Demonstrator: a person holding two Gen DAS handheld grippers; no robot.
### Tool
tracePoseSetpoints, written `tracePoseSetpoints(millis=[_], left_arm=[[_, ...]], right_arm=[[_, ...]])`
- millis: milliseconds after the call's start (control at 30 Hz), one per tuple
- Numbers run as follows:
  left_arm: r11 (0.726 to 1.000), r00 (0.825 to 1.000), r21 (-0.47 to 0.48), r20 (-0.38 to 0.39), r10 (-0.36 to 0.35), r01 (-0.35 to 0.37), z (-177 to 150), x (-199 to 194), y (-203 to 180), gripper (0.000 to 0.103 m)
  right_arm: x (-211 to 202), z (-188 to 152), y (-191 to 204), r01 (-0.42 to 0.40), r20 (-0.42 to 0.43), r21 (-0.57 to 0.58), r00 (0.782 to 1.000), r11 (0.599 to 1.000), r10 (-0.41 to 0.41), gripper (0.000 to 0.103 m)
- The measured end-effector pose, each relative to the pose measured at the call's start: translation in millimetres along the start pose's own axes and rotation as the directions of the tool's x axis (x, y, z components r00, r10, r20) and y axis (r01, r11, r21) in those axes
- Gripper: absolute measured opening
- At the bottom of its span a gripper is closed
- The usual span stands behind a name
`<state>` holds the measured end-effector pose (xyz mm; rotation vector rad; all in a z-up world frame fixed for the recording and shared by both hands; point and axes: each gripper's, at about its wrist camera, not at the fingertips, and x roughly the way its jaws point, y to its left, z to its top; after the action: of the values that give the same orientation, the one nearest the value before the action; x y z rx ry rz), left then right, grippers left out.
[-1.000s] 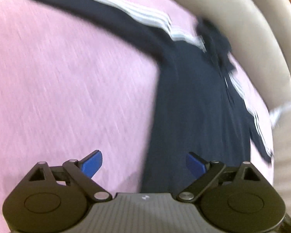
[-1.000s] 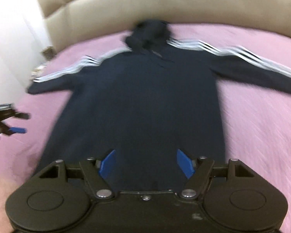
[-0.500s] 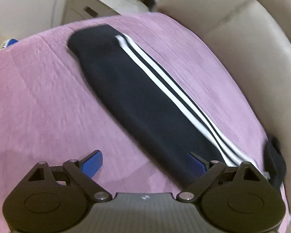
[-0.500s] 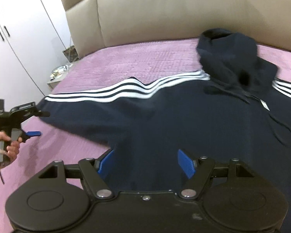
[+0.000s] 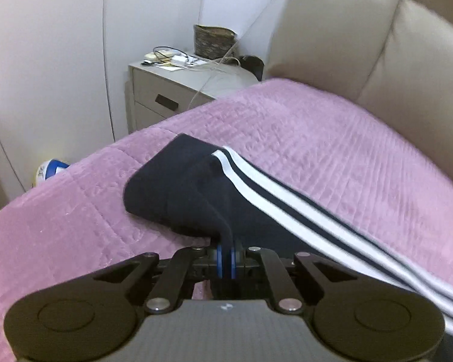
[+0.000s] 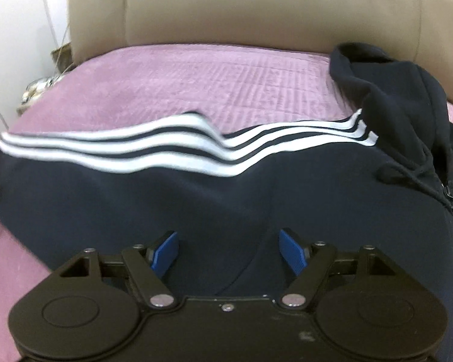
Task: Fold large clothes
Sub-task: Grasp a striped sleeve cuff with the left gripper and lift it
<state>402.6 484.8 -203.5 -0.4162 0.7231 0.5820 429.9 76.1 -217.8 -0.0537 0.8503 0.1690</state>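
On the bed, step: sleeve fold beginning, by my judgement.
Left gripper (image 5: 225, 260): jaws clamped on the sleeve (image 5: 178, 193) near its cuff.
Hoodie (image 6: 226, 199): spread flat on the pink bedspread (image 6: 214, 81), hood (image 6: 389, 96) toward the headboard (image 6: 241, 9).
Right gripper (image 6: 226, 249): jaws apart, low over the body.
Next: likely carry the sleeve across the chest, keeping it flat.
Room: nightstand (image 5: 172, 93), basket (image 5: 214, 40).

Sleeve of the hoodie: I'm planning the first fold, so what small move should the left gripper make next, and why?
Probably lift the sleeve slightly and carry it inward over the hoodie's body. The left gripper is shut on the sleeve's fabric near the cuff, the sleeve lies stretched out across the pink bedspread, and the right gripper is open over the body, holding nothing.
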Motion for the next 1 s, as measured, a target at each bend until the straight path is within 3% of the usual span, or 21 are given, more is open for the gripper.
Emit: tracePoseSetpoints(millis=[133,300,400,433,533,633,767,833,900,1000], left_arm=[[0.993,0.999,-0.109,0.030,-0.038,0.041,8.1,-15.8,9.8,0.006],[0.988,0.995,-0.131,0.077,-0.068,0.078,16.4,-42.5,1.3,0.006],[0.975,0.986,-0.174,0.117,-0.119,0.138,24.8,-68.3,-6.3,0.006],[0.970,0.980,-0.180,0.137,-0.142,0.165,29.0,-79.2,-10.8,0.006],[0.959,0.957,-0.146,0.198,-0.213,0.243,43.5,-116.1,-33.1,0.006],[0.933,0.918,-0.118,0.257,-0.302,0.340,55.2,-162.1,-63.4,0.006],[0.887,0.847,-0.025,0.311,-0.432,0.461,58.3,-220.8,-116.2,0.006],[0.869,0.819,0.044,0.314,-0.481,0.494,53.9,-247.0,-149.7,0.006],[0.843,0.789,0.099,0.310,-0.531,0.529,46.6,-266.3,-180.8,0.006],[0.782,0.727,0.155,0.297,-0.620,0.603,29.5,-292.5,-228.4,0.006]], right_arm=[[-15.6,-29.7,18.3,0.025,0.031,-0.106,0.999,0.994,-0.022,0.090],[-33.6,-51.8,23.3,0.008,0.040,-0.155,0.999,0.988,-0.002,0.090],[-39.7,-54.0,13.8,-0.074,-0.036,-0.134,0.997,0.988,0.070,0.093],[-42.4,-57.4,14.0,-0.097,-0.055,-0.143,0.994,0.985,0.090,0.100],[-60.3,-66.7,2.3,-0.214,-0.089,-0.118,0.975,0.970,0.204,0.100],[-84.7,-71.0,-29.8,-0.337,-0.102,0.049,0.935,0.940,0.340,0.099],[-110.7,-71.1,-80.6,-0.393,-0.111,0.154,0.905,0.907,0.411,0.100],[-122.9,-69.9,-106.5,-0.393,-0.094,0.167,0.907,0.904,0.412,0.100],[-138.8,-69.0,-137.4,-0.368,-0.052,0.170,0.923,0.914,0.381,0.100],[-158.0,-73.0,-183.5,-0.332,0.008,0.202,0.941,0.921,0.338,0.101]])
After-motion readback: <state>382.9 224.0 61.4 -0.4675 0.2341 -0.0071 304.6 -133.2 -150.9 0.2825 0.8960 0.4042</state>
